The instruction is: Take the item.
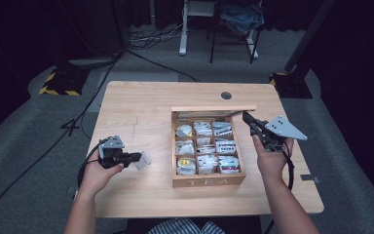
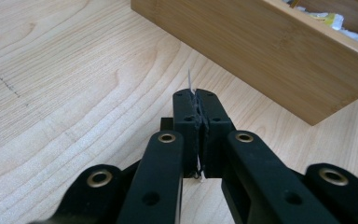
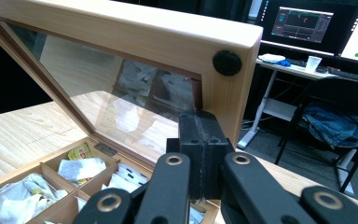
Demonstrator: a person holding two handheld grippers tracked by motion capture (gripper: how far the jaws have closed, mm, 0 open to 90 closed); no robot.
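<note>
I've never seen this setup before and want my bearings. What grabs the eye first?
An open wooden tea box mid-table, its nine compartments full of tea bags, its glass lid propped up. The left gripper, beside the box, is shut on a thin white packet; the right gripper is shut by the lid's corner.

Right gripper [image 3: 204,140] had its jaws pressed together right by the tea box's [image 3: 37,179] raised glass lid [image 3: 135,42], monitors [image 3: 303,23] behind.

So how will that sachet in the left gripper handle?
The sachet looks thin and light: the left gripper shows just a sliver edge between shut jaws. Probably floppy, likely to droop or flutter. The paper could tear if tugged.
</note>
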